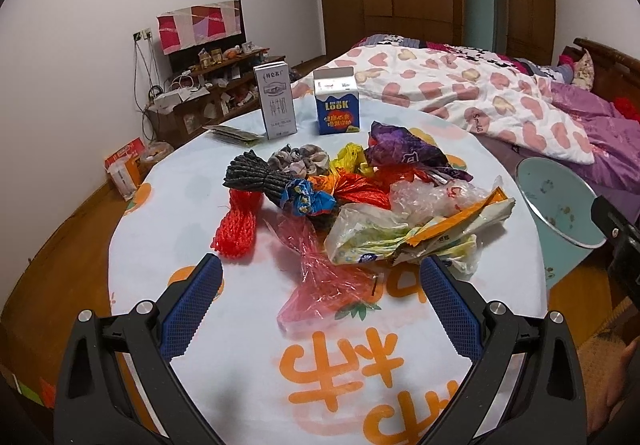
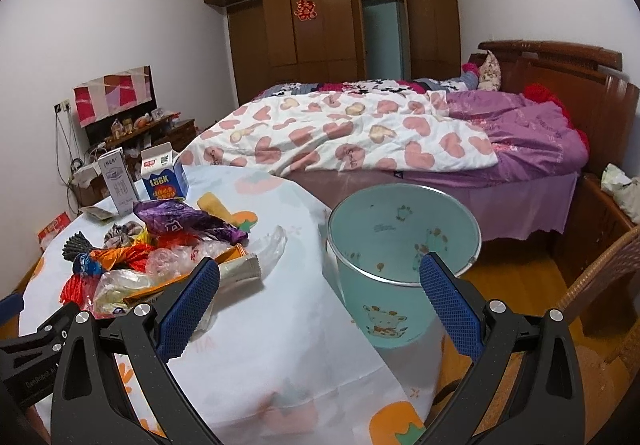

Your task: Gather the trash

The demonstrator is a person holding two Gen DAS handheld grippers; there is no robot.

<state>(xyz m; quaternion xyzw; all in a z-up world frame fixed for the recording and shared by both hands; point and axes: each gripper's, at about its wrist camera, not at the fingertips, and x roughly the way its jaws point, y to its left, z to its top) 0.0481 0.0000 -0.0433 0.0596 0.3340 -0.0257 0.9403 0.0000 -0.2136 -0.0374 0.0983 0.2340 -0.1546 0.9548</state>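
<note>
Between my left fingers [image 1: 320, 277], which stand wide apart and hold nothing, lies the near end of a pink cellophane wrapper [image 1: 320, 285] on the counter [image 1: 168, 213]. Just past it sits the trash pile [image 1: 340, 189]: a red mesh net [image 1: 236, 225] on the left, a dark rope bundle [image 1: 252, 177] behind it, crumpled orange, purple and clear wrappers in the middle, and a flattened snack bag [image 1: 400, 237] touching my right-hand pad. Farther back stand a white milk carton [image 1: 276, 101] and a blue carton [image 1: 338, 105], both upright, well apart from the pile.

My right fingers [image 2: 320, 277] are also spread open and empty, hovering over the counter's edge. Just beyond them stands a pale blue bin [image 2: 384, 309] on the floor, beside the counter, its mouth tilted toward me. Behind it is the bed [image 2: 360, 137].
</note>
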